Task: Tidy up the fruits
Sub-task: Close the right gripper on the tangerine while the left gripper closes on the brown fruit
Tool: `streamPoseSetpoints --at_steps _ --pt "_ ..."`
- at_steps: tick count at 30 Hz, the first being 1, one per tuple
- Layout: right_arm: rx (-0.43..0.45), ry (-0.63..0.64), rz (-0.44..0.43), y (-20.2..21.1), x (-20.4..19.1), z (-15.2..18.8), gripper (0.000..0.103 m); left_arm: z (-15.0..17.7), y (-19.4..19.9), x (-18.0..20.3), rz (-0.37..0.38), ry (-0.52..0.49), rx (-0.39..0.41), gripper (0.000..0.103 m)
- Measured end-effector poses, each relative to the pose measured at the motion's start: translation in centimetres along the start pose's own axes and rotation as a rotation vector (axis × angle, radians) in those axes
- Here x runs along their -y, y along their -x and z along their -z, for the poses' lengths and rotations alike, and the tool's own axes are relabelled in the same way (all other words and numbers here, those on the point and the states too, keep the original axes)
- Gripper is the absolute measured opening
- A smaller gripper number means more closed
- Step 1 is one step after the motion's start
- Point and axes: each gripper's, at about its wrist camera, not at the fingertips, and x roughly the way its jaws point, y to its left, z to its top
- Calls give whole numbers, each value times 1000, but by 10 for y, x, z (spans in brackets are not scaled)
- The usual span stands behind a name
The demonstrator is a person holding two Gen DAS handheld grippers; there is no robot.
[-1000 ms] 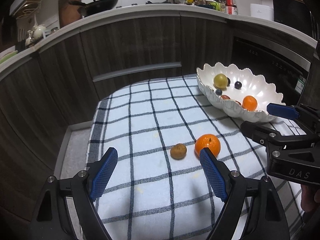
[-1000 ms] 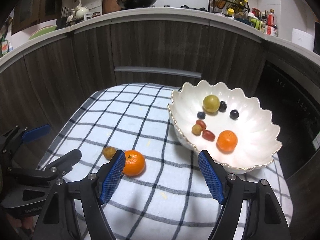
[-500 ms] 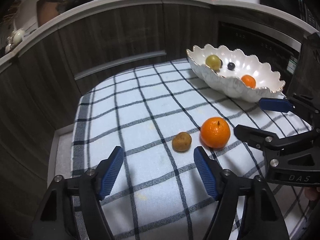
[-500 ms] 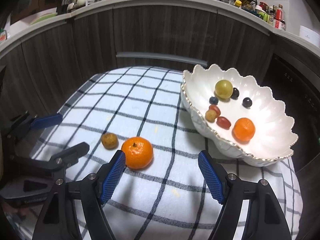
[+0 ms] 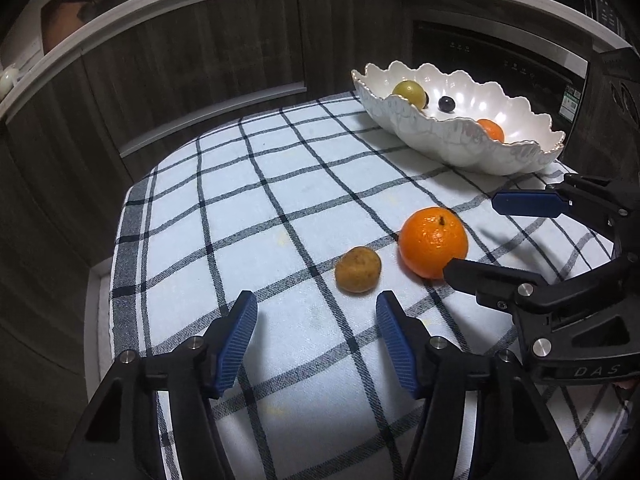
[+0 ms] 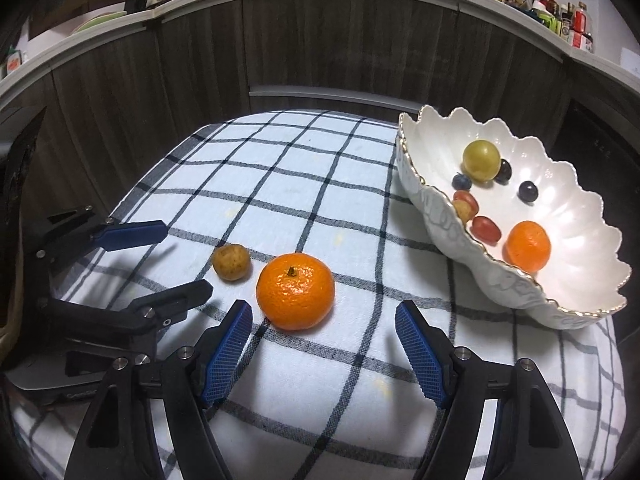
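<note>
**Both grippers spread wide, fruit loose on the cloth**

Your left gripper (image 5: 316,338) is spread wide, holding nothing — the small brown fruit (image 5: 357,269) lies just ahead. Your right gripper (image 6: 323,346) is equally wide, the mandarin (image 6: 295,297) just beyond its tips. Both fruits sit on the checked cloth (image 6: 280,184); the scalloped white bowl (image 6: 576,216) holds more fruit — far right.

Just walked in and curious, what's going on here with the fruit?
A person holding two grippers is sorting fruit into the white bowl, which already holds several pieces. The mandarin and small brown fruit sit on the checked cloth. The right gripper faces the mandarin and the left gripper the brown fruit, both with jaws open and empty.
</note>
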Motion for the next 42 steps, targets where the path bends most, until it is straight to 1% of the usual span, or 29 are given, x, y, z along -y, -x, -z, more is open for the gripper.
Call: streamPoseSetpoints --at_steps 3,5,7,12,14,16,18,21,28,30,32,33,34,36,37,42 --pt "-1 -6 -14 -5 0 -1 75 -1 -3 -3 3 6 -6 59" --pt "-2 -10 -22 -8 0 -3 72 -1 -5 -6 8 5 -11 59" --pt "-6 -10 -31 -12 -1 -5 66 -1 -7 -7 13 4 -18 59" --pt "-2 -3 -59 -19 -4 -12 60 0 -11 -15 30 30 -42 59" --pt "-8 -8 -75 -22 -4 -13 59 0 -11 -12 61 17 -40 61" --pt "-15 -7 -105 -24 -4 -14 49 -1 -9 -4 74 -10 -31 63" --pt "-11 4 -112 -23 -6 -15 48 -3 -11 4 77 -32 -32 63" --pt "-10 -5 -125 -21 -3 -13 48 -9 -16 10 79 -25 -38 63" --pt "7 -42 -76 -15 19 -14 47 -23 -26 17 80 -10 -38 62" --pt "9 -52 -67 -15 25 -15 47 -26 -29 20 76 -14 -39 59" --pt "10 -63 -62 -15 31 -16 48 -28 -32 21 86 -10 -49 48" --pt "11 -66 -60 -15 32 -16 48 -28 -34 22 89 -6 -54 45" --pt "11 -69 -59 -15 34 -16 48 -29 -35 23 82 -3 -58 39" --pt "12 -73 -54 -14 37 -16 48 -29 -35 24 65 1 -58 34" --pt "12 -75 -52 -13 38 -15 48 -30 -35 23 61 10 -59 28" --pt "16 -85 -43 -9 42 -13 48 -29 -30 24 67 36 -63 27"
